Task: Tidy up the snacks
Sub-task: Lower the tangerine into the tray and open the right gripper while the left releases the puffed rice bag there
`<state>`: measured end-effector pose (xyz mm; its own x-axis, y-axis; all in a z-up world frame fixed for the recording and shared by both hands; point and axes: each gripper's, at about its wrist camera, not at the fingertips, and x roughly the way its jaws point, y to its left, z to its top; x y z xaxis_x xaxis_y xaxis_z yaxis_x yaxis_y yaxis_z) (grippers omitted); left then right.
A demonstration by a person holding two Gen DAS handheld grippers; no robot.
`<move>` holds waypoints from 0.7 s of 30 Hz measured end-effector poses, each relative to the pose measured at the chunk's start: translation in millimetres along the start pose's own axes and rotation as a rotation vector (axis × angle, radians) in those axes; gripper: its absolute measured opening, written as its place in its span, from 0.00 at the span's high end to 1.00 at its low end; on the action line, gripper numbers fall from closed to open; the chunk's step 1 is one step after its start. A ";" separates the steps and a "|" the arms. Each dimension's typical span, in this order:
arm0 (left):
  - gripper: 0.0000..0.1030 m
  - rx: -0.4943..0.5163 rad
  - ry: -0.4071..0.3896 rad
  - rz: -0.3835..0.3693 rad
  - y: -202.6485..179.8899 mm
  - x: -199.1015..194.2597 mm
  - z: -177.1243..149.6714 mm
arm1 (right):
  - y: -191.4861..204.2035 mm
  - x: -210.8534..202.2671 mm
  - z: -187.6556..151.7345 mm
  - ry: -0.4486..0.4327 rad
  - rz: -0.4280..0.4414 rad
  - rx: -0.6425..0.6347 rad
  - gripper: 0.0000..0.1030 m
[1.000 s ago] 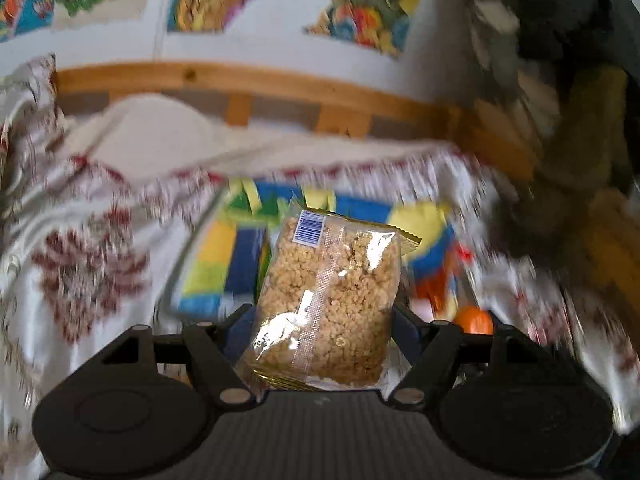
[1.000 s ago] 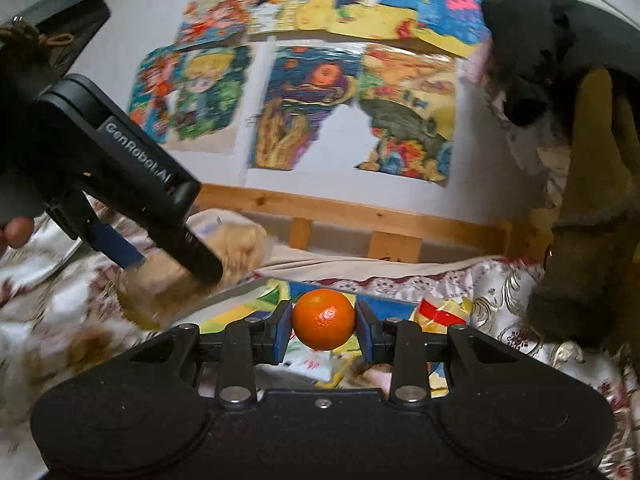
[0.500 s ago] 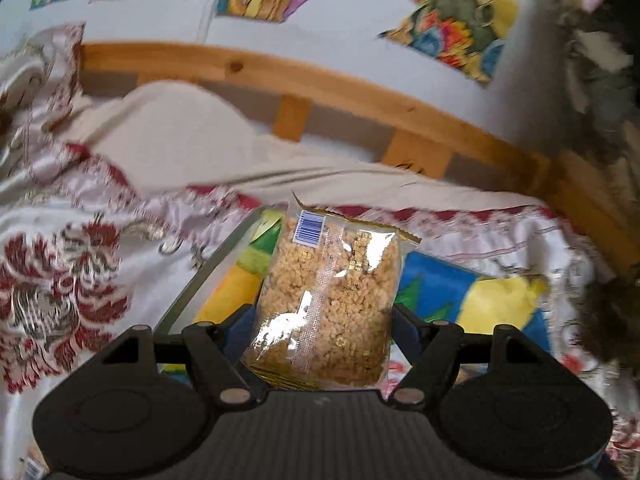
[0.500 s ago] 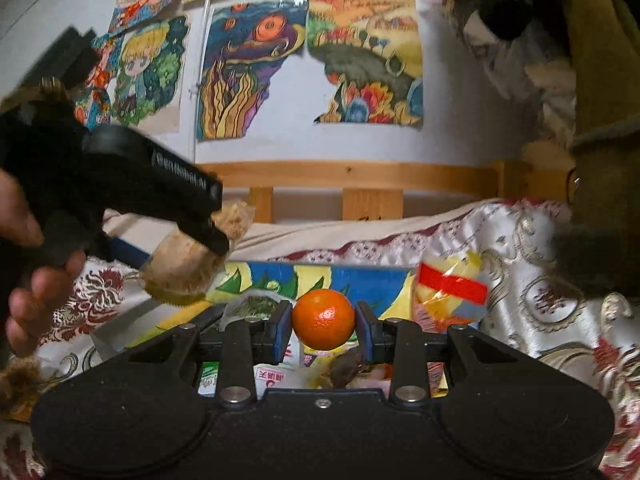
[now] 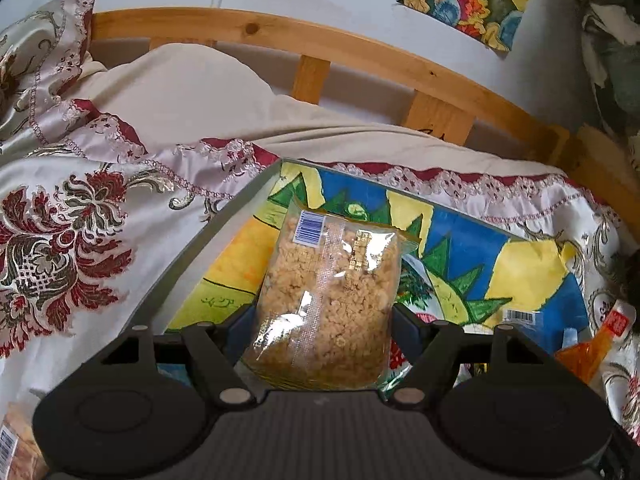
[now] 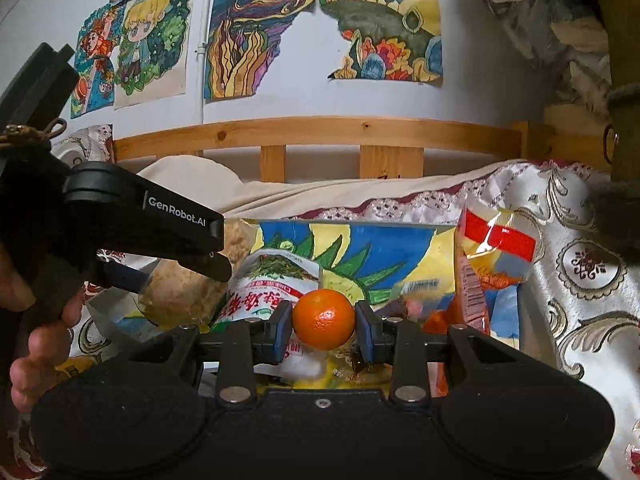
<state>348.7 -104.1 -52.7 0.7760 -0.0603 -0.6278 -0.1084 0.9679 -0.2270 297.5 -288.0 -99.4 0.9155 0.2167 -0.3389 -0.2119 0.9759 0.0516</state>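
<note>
Nearest the left wrist camera, the left tool (image 5: 324, 320) grips a clear, crinkly plastic packet of golden crumbly snack (image 5: 328, 300) by its sides, the packet standing upright with a blue-and-white barcode sticker at its top corner. In the right wrist view, the right tool (image 6: 323, 319) clamps a small, round, glossy mandarin (image 6: 323, 319) between its blue pads. Both snacks hang over a shallow tray (image 5: 224, 224) with a thin grey rim, lined with a bright crayon-style drawing in blue, yellow and green. In the tray lie a white wrapper with red Chinese characters (image 6: 268, 292) and an orange packet with a barcode (image 6: 472, 296); a yellow bag with a red stripe (image 6: 500, 240) leans at its right edge. To the left, the person's hand (image 6: 36, 344) curls round the black handle of the left tool, printed "GenRobot.AI". The tray sits on a bed covered in shiny satin brocade (image 5: 72, 248) with dark red floral motifs. Behind runs a pine bed rail (image 6: 320, 132), then a white wall with torn coloured drawings (image 6: 256, 32).
</note>
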 end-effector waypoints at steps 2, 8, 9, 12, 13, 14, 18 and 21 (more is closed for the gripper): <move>0.26 0.011 0.006 0.008 -1.9 0.5 -1.8 | -0.2 0.6 -0.3 0.007 0.003 0.003 0.65; 0.25 0.006 0.030 0.014 -2.4 0.6 -5.8 | -0.5 0.7 -0.7 0.015 -0.003 0.007 0.62; 0.25 0.011 0.038 0.026 -3.0 -0.1 -5.5 | -0.6 0.1 -0.5 0.011 -0.006 0.006 0.59; 0.21 -0.003 0.035 0.047 -1.3 -8.5 -2.4 | 0.2 -4.5 -0.4 -0.014 -0.029 0.002 0.40; 0.18 -0.002 0.021 0.044 -0.8 -14.6 -0.6 | 0.2 -7.7 0.3 -0.031 -0.036 0.001 0.38; 0.15 0.005 0.010 0.044 -1.0 -20.0 1.2 | 0.3 -10.6 1.8 -0.044 -0.045 -0.001 0.36; 0.09 0.051 -0.045 0.046 -3.6 -51.9 10.8 | -1.4 -27.5 12.0 -0.099 -0.083 0.004 0.27; 0.04 0.058 -0.112 0.054 -3.2 -82.6 12.1 | -4.6 -47.5 24.9 -0.135 -0.123 0.031 0.16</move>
<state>292.5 -99.3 8.9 0.8350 0.0171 -0.5499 -0.1185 0.9816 -0.1494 263.5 -302.1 -60.1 0.9719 0.0952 -0.2153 -0.0869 0.9951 0.0474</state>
